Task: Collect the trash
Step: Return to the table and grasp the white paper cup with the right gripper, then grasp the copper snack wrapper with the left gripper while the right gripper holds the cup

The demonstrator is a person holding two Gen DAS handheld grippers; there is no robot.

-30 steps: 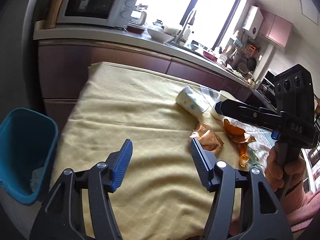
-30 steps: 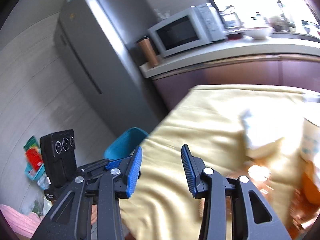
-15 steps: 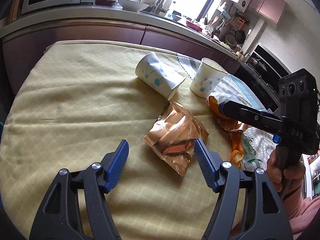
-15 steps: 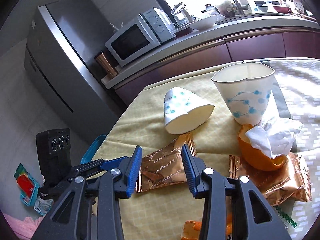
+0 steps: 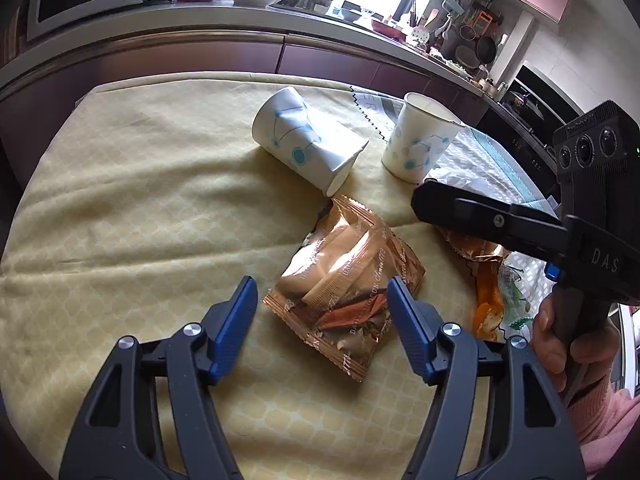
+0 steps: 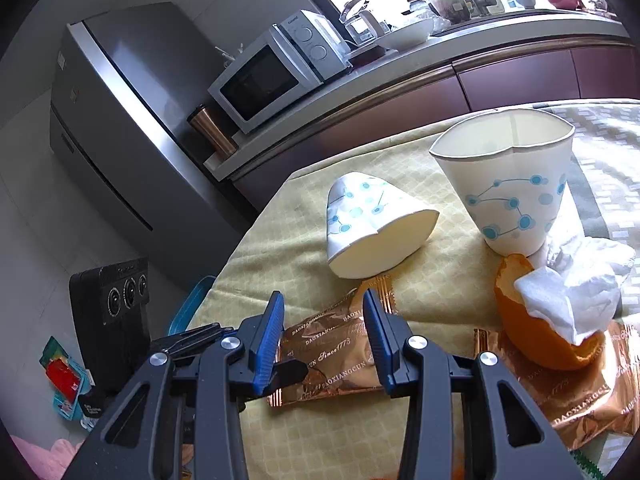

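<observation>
Trash: we are hovering the open, empty left gripper (image 5: 320,312) over the wrapper (image 5: 344,284); cups at 12 o'clock, nothing collected.

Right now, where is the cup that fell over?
In the left wrist view the tipped paper cup lies on its side on the yellow tablecloth, left of the upright cup and just behind the shiny wrapper.

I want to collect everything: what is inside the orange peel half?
A crumpled white tissue fills the orange peel half, which lies on a gold foil wrapper. Anything beneath the tissue is hidden.
</observation>
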